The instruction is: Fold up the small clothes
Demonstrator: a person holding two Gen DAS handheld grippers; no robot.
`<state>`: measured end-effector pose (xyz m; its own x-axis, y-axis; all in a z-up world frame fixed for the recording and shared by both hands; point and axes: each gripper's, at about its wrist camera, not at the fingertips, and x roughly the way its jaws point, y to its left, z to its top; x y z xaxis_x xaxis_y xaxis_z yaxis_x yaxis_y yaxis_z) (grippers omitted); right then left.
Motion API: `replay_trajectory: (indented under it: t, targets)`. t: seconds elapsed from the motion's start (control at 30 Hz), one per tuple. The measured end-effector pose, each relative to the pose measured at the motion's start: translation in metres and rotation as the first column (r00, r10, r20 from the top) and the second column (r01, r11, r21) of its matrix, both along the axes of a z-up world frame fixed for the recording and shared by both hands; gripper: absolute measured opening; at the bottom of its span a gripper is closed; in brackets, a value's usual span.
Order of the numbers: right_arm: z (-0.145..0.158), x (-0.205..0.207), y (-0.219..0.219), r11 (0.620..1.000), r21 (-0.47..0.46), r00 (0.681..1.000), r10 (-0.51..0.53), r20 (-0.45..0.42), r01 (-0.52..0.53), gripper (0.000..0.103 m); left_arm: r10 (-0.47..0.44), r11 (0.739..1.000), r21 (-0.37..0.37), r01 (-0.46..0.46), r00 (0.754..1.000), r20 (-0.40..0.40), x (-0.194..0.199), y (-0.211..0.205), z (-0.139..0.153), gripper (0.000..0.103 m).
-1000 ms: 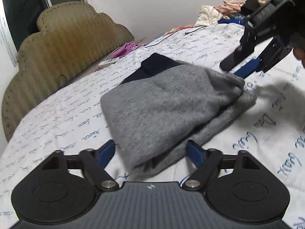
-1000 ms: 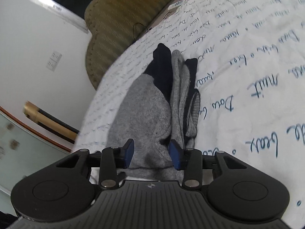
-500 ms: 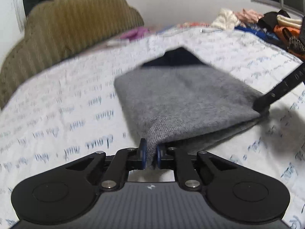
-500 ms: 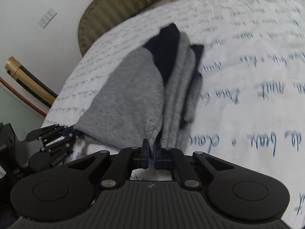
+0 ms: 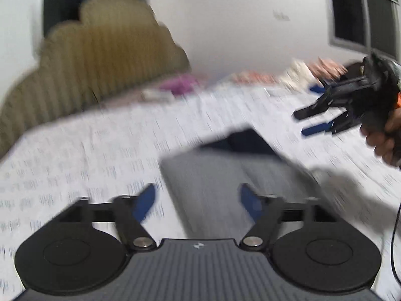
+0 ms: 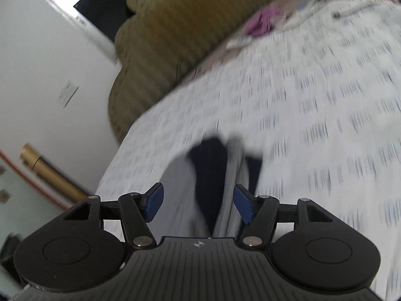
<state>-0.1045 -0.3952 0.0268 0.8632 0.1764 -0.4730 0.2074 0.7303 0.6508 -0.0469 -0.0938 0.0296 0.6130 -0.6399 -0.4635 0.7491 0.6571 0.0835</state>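
The folded grey garment (image 5: 240, 188) with its dark blue part lies flat on the bed (image 5: 87, 155), towards the headboard (image 5: 95, 60) end; the left gripper (image 5: 198, 200) has just been opening, jaws apart and clear of the cloth; the right gripper (image 6: 198, 205) likewise, jaws apart, nothing clamped between them.

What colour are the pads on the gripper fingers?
Blue, on black fingers; sharpest in the right wrist view.

We are holding the right claw (image 6: 198, 205) with its jaws just opening, nothing pinched, over the folded grey-and-navy garment (image 6: 213, 175) lying mid-frame on the bed (image 6: 313, 125); a headboard (image 6: 170, 32) is filling the upper left.
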Motion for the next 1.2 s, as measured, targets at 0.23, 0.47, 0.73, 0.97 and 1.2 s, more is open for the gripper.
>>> replay_trajectory:
  t: [0.23, 0.47, 0.73, 0.97, 1.2]
  targets:
    - [-0.022, 0.120, -0.008, 0.995, -0.094, 0.995, 0.032, -0.094, -0.041, 0.049, -0.065, 0.990, 0.123, 0.071, 0.997, -0.049, 0.017, -0.085, -0.043, 0.081]
    - [-0.048, 0.123, -0.007, 0.987, -0.123, 0.983, 0.082, -0.167, -0.103, 0.007, -0.052, 0.991, 0.110, 0.074, 0.980, -0.192, 0.037, -0.083, -0.070, 0.084]
    - [-0.073, 0.119, -0.019, 0.997, -0.058, 0.983, 0.037, -0.181, -0.048, 0.014, -0.030, 0.992, 0.114, 0.052, 0.983, -0.183, 0.037, -0.091, -0.074, 0.087]
    - [-0.040, 0.095, -0.023, 0.999, -0.048, 0.996, -0.024, -0.087, 0.020, 0.070, -0.012, 0.992, 0.124, 0.035, 0.983, -0.186, 0.039, -0.089, -0.069, 0.087]
    - [-0.049, 0.074, -0.037, 0.996, -0.066, 0.985, -0.067, -0.161, 0.057, 0.071, 0.046, 0.996, 0.091, -0.023, 0.964, -0.263, 0.061, -0.065, -0.048, 0.088]
